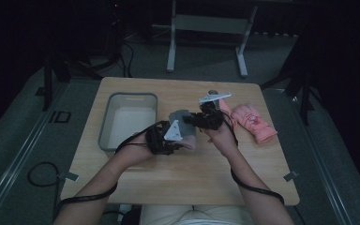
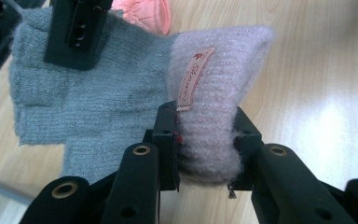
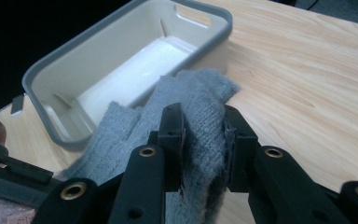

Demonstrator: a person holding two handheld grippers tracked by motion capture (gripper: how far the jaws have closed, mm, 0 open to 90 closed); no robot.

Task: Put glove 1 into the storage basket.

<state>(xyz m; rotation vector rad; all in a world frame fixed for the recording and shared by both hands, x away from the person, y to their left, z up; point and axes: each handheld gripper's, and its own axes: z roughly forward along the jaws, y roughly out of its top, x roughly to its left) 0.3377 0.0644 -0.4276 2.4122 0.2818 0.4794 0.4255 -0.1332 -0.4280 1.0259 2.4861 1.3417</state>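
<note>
A grey knitted glove (image 2: 88,102) with a pale pink cuff hangs above the desk (image 1: 178,173), stretched between both claws just right of the bin (image 1: 104,136). The left claw (image 2: 205,140) pinches the cuff, and the right claw (image 3: 204,135) pinches the grey finger end. The glove looks lifted clear of the desk but is not yet in the bin, which is empty; carrying it over the rim and releasing it seems to remain. A pink glove (image 1: 254,123) lies on the desk well right of the bin, beyond the right claw, likely next. Nothing stands between the held glove and the bin.
</note>
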